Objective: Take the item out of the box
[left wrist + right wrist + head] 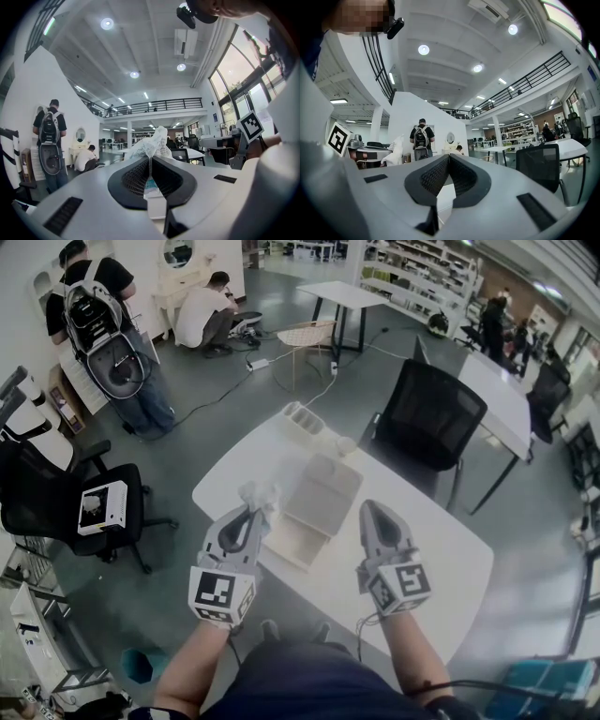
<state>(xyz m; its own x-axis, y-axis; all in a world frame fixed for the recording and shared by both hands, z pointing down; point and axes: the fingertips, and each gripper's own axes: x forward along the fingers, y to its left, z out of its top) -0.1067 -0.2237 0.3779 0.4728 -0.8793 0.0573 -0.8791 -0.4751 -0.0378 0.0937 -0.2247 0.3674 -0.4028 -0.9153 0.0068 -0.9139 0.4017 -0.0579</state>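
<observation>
A crumpled white wrapped item (262, 494) (153, 144) is pinched in my left gripper (255, 510) (151, 158), whose jaws are shut on its lower edge. It hangs over the left part of the white table (441, 559), just left of the open beige box (314, 507). My right gripper (368, 505) (448, 156) hovers to the right of the box with its tips together and nothing between them. In the right gripper view the white item (395, 149) shows at the left, beside the other gripper's marker cube (339, 137).
A white ribbed holder (304, 418) and a small round white object (345, 444) sit at the table's far end. A black mesh chair (433, 418) stands behind the table, another black chair (56, 502) at the left. Two people (202, 315) are at the back.
</observation>
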